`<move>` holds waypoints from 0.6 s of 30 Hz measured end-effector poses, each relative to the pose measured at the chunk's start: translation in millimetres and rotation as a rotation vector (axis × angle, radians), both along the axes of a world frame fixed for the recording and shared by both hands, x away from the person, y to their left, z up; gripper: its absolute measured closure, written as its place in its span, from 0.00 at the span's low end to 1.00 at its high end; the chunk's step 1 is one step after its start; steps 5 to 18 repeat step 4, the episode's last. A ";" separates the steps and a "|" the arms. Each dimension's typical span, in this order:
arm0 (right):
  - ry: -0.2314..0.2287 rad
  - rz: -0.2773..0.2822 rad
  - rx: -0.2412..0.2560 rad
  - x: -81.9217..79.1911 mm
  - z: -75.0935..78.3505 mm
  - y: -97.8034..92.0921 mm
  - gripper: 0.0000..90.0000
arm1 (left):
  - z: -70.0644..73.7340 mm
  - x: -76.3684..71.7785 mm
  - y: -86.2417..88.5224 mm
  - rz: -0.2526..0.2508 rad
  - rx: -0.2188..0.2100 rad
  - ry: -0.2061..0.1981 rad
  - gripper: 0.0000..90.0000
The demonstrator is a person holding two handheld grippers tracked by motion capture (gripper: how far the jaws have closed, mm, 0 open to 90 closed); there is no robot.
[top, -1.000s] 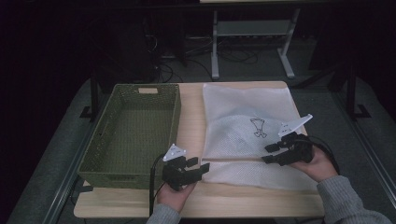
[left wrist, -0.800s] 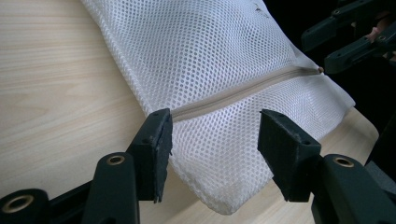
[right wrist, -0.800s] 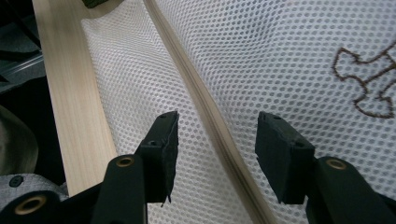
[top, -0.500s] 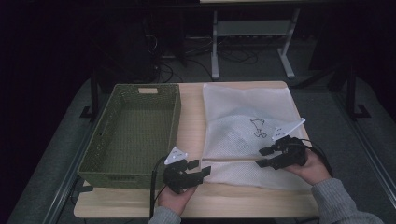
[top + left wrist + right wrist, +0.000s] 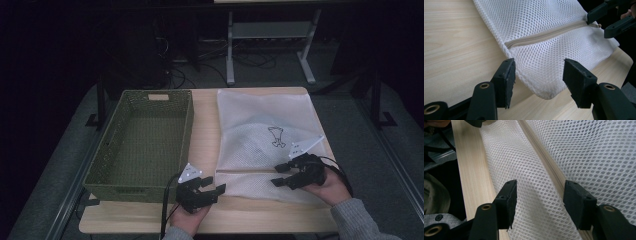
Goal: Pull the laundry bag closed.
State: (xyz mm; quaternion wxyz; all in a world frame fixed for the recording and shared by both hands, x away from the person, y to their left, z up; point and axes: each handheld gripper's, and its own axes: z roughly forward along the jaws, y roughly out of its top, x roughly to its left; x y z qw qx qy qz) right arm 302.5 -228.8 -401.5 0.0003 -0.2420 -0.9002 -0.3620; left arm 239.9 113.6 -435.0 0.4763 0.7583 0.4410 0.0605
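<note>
A white mesh bag [image 5: 265,132] with a beige zipper [image 5: 245,172] lies flat on the right half of the wooden table [image 5: 204,125]. My left gripper [image 5: 216,184] is open at the bag's near left corner, which lies between the jaws in the left gripper view [image 5: 539,72] just below the zipper end [image 5: 541,37]. My right gripper [image 5: 276,175] is open over the bag's near right part. In the right gripper view [image 5: 539,192] its jaws straddle mesh [image 5: 529,170], with the zipper [image 5: 549,165] by one jaw.
An empty green woven basket [image 5: 145,140] takes up the left half of the table. A black printed mark [image 5: 276,136] sits on the bag. The table's near edge runs just behind both hands, and dark floor with a metal stand [image 5: 270,45] lies beyond.
The right hand has drawn its gripper toward the table's near edge, lower over the bag by the zipper. The left gripper has shifted slightly toward the bag's corner.
</note>
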 end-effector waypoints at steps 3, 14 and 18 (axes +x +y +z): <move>-0.003 -0.007 0.011 -2.3 -2.6 -1.4 0.48 | -2.0 -1.1 -1.4 -0.003 0.011 -0.007 0.47; -0.003 -0.007 0.011 -2.3 -2.6 -1.4 0.48 | -2.0 -1.1 -1.4 -0.003 0.011 -0.007 0.47; -0.003 -0.007 0.011 -2.3 -2.6 -1.4 0.48 | -2.0 -1.1 -1.4 -0.003 0.011 -0.007 0.47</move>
